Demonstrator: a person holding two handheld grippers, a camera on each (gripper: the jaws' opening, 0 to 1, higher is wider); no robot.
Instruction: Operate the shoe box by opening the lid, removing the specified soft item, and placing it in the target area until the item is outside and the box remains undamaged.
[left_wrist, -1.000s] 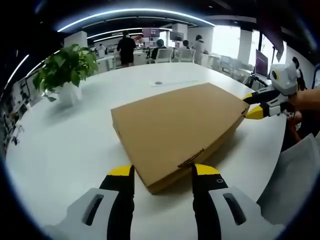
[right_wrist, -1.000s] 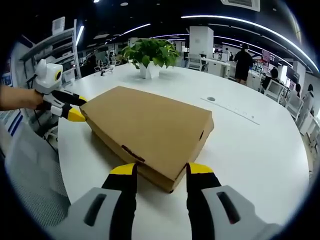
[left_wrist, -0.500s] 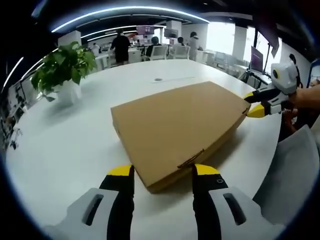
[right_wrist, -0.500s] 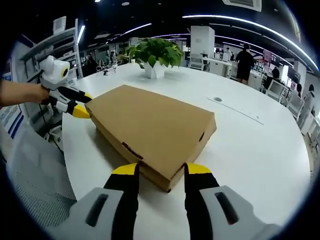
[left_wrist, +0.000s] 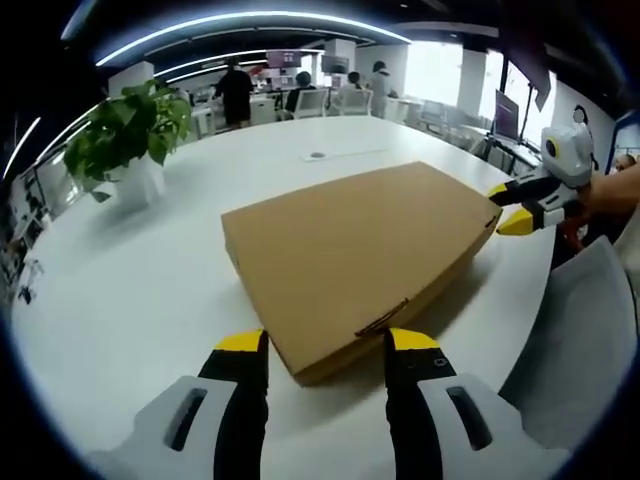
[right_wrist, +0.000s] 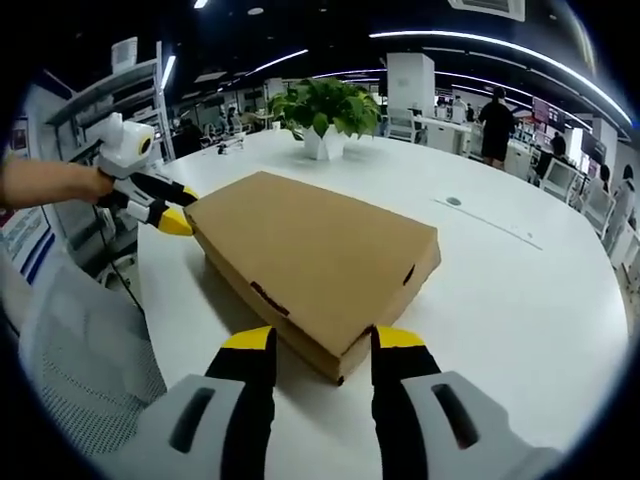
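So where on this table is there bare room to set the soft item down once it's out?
Bare tabletop lies between the box and the plant, and a wide stretch beyond the box's far side. It is crowded at the box corners, where the left tongs and right tongs sit.

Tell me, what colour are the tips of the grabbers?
Yellow, on black jaws. The left gripper shows it best in the left gripper view.

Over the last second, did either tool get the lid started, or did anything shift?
Nothing has visibly changed. The shoe box lies shut on the white table, with the left tool and right tool open at opposite corners, as before. The views drifted a little, so the background slid slightly.
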